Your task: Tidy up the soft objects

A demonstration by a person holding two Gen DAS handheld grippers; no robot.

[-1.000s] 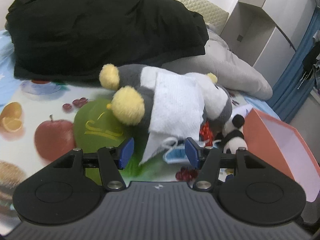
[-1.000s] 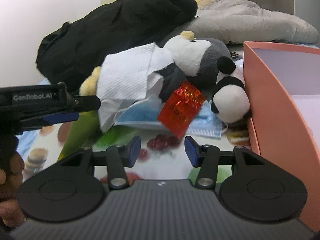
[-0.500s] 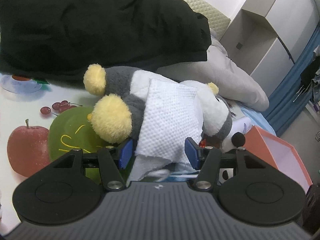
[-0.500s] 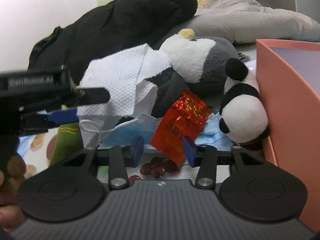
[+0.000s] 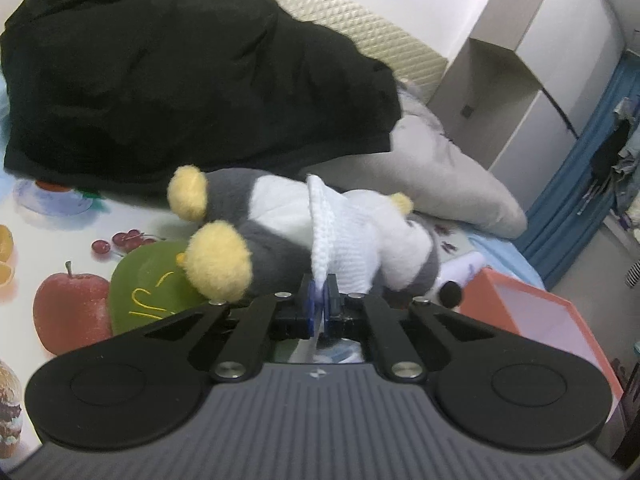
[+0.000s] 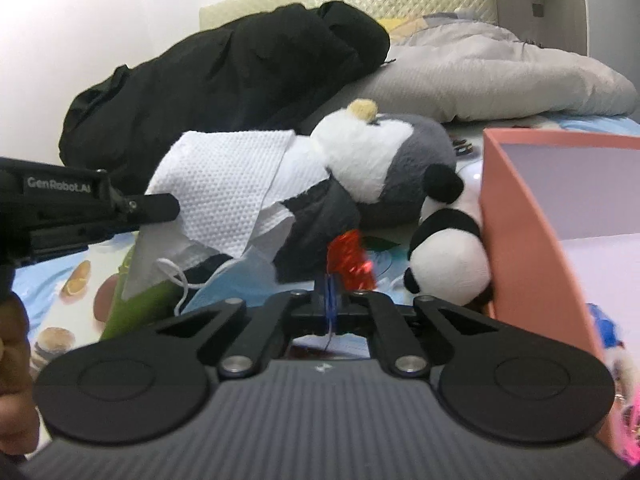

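Both wrist views sit low, close — sharing the penguin plush (image 5: 320, 232) (image 6: 384, 160) (opposite sides).

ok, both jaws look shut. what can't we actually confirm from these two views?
- Left wrist: small panda mostly hidden behind the penguin plush.
- Right wrist: red foil packet blurred; its print is unreadable.
- Right wrist: blue face mask partly under the white tissue.
- Both views: pink box floor cut off.

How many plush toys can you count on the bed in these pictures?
2. The grey-and-white plush with yellow feet lies in the middle, partly under a white tissue. The small panda leans against the pink box. Others may be hidden under the black garment.
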